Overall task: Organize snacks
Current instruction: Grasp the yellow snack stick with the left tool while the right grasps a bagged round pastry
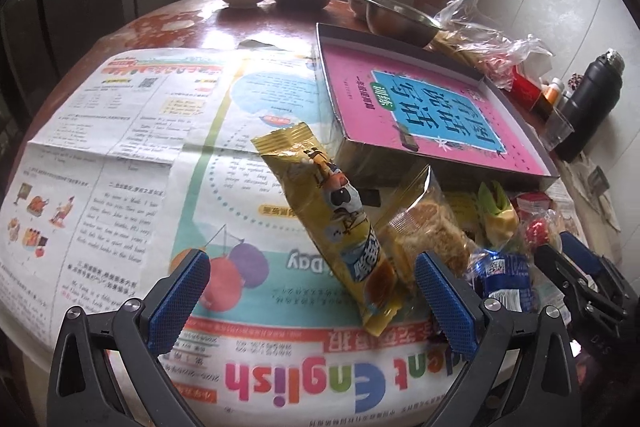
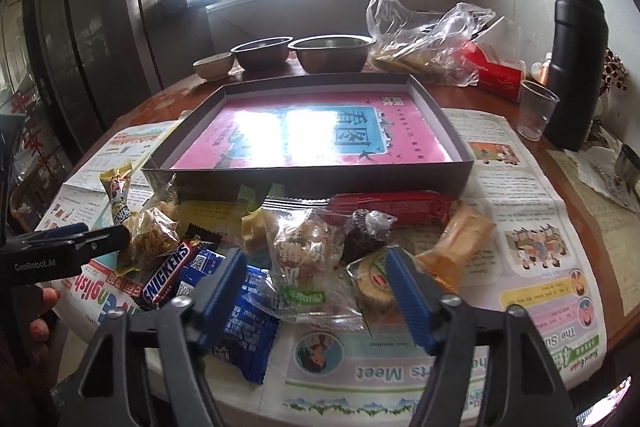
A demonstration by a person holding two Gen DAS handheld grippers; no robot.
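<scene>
I am at the picking stage: my left gripper (image 1: 312, 287) stands wide open astride the yellow snack stick (image 1: 336, 223), pads not touching it. It lies at the left edge of the snack pile, near the box (image 1: 516, 115), its long axis running near-right to far-left. Next I close across it. My right gripper (image 2: 316, 275) hovers half open, empty, over the clear-wrapped pastry (image 2: 304, 251).

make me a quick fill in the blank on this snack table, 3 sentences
1. The shallow box holds a book whose cover is mostly ____.
2. The dark brown bar left of the right gripper reads ____.
3. The flask by the clear plastic cup is ____ in colour.

Missing words: pink; Snickers; black
</scene>
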